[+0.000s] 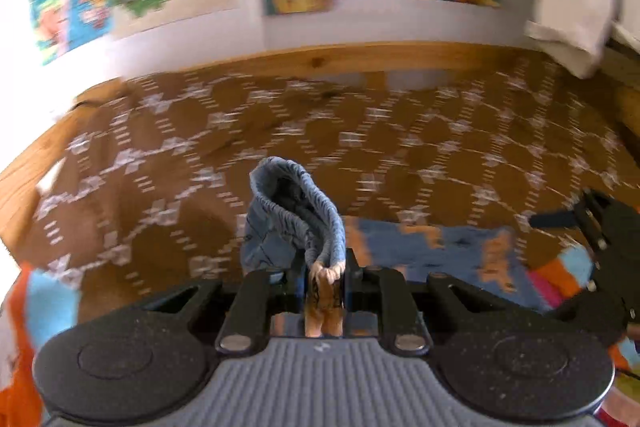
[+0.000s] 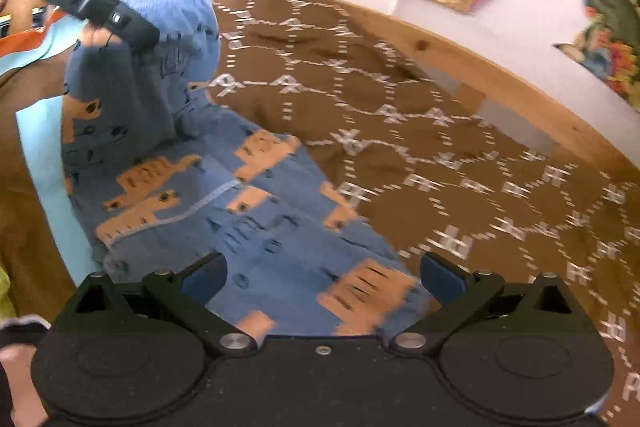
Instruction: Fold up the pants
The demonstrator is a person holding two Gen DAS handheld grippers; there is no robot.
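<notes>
Our left claw [image 1: 323, 269] was clamped on the gathered waistband of the blue pants [image 2: 256, 211], lifting that end off the brown patterned bedspread [image 2: 420, 147] while the legs lay flat on it. Our right claw [image 2: 320, 277] stood wide apart just above the pant legs, gripping nothing.

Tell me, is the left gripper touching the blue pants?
Touching. The left wrist view shows the left gripper pinched shut on the pants' elastic waistband, lifting it.
</notes>
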